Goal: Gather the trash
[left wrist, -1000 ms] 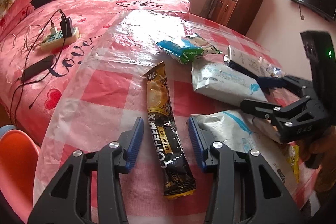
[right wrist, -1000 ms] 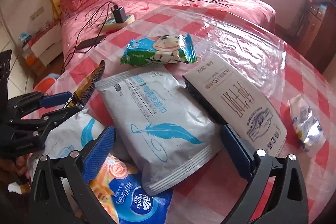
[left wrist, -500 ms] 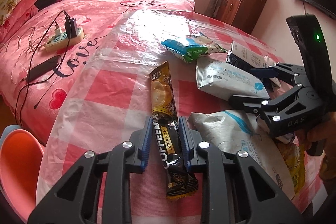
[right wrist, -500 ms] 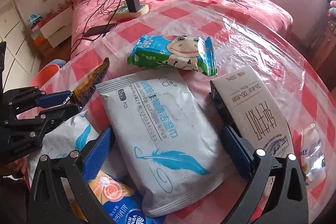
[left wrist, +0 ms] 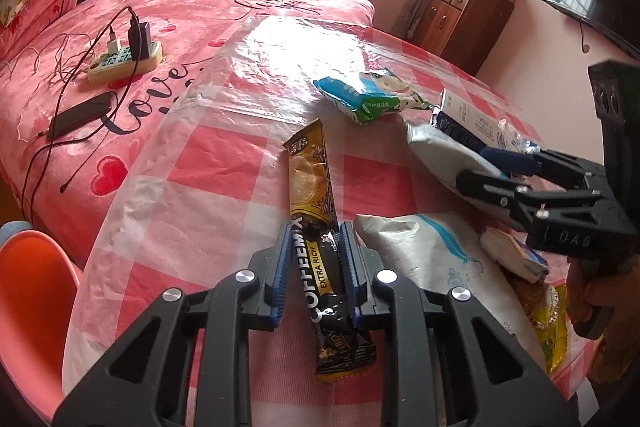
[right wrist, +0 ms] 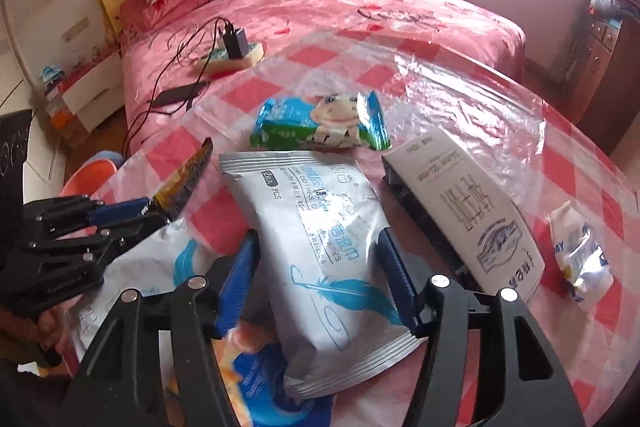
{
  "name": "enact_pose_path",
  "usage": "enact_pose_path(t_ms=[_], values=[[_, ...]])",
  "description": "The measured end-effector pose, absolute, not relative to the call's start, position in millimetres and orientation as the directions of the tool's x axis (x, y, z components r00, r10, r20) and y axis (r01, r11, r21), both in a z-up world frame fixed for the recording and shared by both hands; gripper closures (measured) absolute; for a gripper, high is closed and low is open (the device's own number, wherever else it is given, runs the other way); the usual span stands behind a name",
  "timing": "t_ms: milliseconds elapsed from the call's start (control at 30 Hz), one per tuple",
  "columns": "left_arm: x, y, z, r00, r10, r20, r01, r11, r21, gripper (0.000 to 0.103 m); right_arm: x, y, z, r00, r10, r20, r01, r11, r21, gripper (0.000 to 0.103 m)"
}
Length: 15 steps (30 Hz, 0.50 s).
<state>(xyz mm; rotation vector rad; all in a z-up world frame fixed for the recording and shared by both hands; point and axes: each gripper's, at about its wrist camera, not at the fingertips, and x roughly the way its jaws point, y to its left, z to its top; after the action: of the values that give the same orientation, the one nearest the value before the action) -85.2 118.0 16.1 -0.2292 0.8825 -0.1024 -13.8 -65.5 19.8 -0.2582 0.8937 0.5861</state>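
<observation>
Clamped in left gripper (left wrist: 316,269): coffee sachet (left wrist: 316,211), long axis pointing away. Right gripper (right wrist: 320,277), closing, pinches wipes pack (right wrist: 320,239).

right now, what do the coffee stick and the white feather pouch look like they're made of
Coffee stick: thin glossy foil-plastic film, judging by shiny glare and the crimped end; it creases between the left claw. White feather pouch: soft matte plastic film with a silvery sealed edge, wrinkling between the right claw, whose jaws have just been closing. The exact laminate can't be told.
</observation>
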Motion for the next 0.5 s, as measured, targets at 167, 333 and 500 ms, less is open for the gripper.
enact_pose_path(t_ms=[167,333,500], values=[[-93,126,24,0.651,-0.202,-0.732,-0.006,0.963,-0.271,0.095,-24,-70,25,0.499,0.394,-0.772,-0.569,0.821,0.052,0.058],[-97,131,20,0.64,-0.212,-0.738,-0.011,0.958,-0.285,0.095,-28,-77,31,0.533,0.374,-0.759,-0.535,0.844,0.039,0.066],[-101,129,16,0.617,-0.233,-0.751,0.014,0.958,-0.286,0.092,-28,-101,35,0.564,0.372,-0.738,-0.452,0.886,0.101,0.069]])
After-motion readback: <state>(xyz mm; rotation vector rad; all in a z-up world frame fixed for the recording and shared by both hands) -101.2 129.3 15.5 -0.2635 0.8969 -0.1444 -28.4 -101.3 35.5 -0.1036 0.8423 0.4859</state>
